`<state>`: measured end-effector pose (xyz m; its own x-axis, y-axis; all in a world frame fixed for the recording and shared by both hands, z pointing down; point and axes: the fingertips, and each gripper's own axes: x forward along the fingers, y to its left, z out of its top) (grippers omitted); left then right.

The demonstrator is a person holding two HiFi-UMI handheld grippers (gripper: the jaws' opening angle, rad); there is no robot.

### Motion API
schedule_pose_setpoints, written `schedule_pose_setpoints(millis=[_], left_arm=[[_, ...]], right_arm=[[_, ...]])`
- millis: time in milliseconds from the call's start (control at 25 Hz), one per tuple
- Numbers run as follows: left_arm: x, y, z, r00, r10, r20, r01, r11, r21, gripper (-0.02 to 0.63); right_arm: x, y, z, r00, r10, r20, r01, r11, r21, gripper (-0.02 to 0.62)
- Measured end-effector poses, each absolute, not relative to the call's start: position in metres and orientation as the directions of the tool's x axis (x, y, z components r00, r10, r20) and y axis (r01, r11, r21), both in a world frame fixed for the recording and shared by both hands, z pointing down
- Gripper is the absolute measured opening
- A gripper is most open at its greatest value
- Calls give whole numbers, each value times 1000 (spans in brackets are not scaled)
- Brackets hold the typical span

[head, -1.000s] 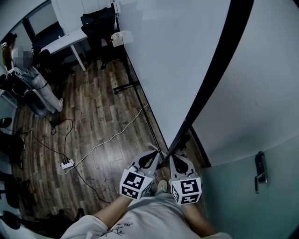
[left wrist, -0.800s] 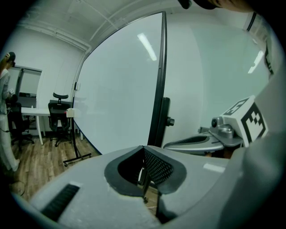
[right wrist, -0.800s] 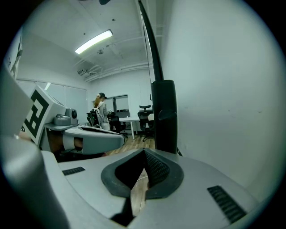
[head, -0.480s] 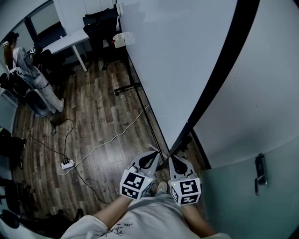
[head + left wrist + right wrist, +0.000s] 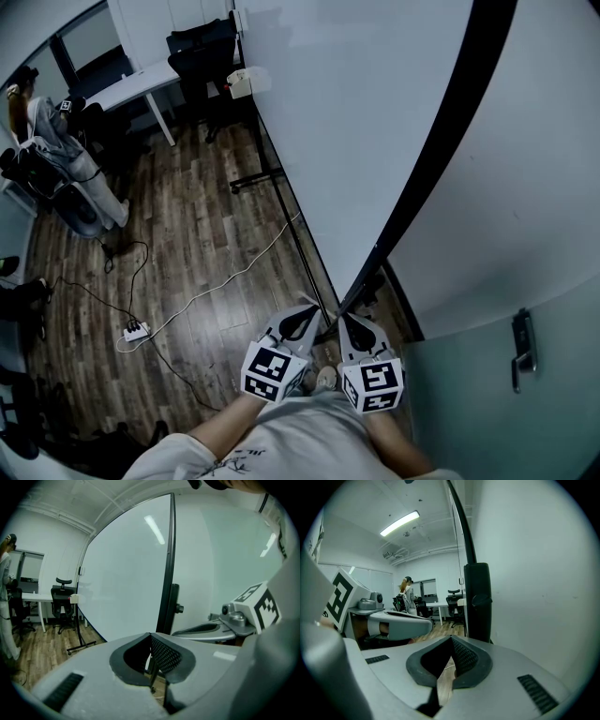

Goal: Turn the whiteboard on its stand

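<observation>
The big whiteboard (image 5: 356,112) stands on a black stand (image 5: 255,175), its black end frame (image 5: 441,159) running down towards me. Both grippers hang close to my body just short of that near end. My left gripper (image 5: 306,311) is shut with nothing in it, and the left gripper view shows the white face (image 5: 126,573) and the frame post (image 5: 168,573) ahead of the tips (image 5: 151,634). My right gripper (image 5: 345,319) is shut and empty too. Ahead of it (image 5: 451,637) rises the black post with its knob (image 5: 480,601).
A wall (image 5: 525,206) and a door with a handle (image 5: 523,342) lie right of the board. On the wood floor a power strip (image 5: 135,329) and its cables (image 5: 216,286) trail at left. A desk (image 5: 141,84), office chairs (image 5: 202,42) and a person (image 5: 42,122) are at the far back left.
The head view has shifted slightly and the person at the far left has moved. Both grippers stay where they were, shut.
</observation>
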<state>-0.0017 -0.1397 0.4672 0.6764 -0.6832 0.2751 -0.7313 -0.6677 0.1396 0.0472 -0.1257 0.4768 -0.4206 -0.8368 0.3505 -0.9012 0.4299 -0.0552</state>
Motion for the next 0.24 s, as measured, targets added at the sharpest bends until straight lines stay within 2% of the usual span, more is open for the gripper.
schedule_pose_setpoints(millis=[240], left_arm=[[-6,-136,469,672,-686,280,-734,-667,129,11]], right_arm=[[46,-124,475,-419,-838,349,-902,429,-54,6]])
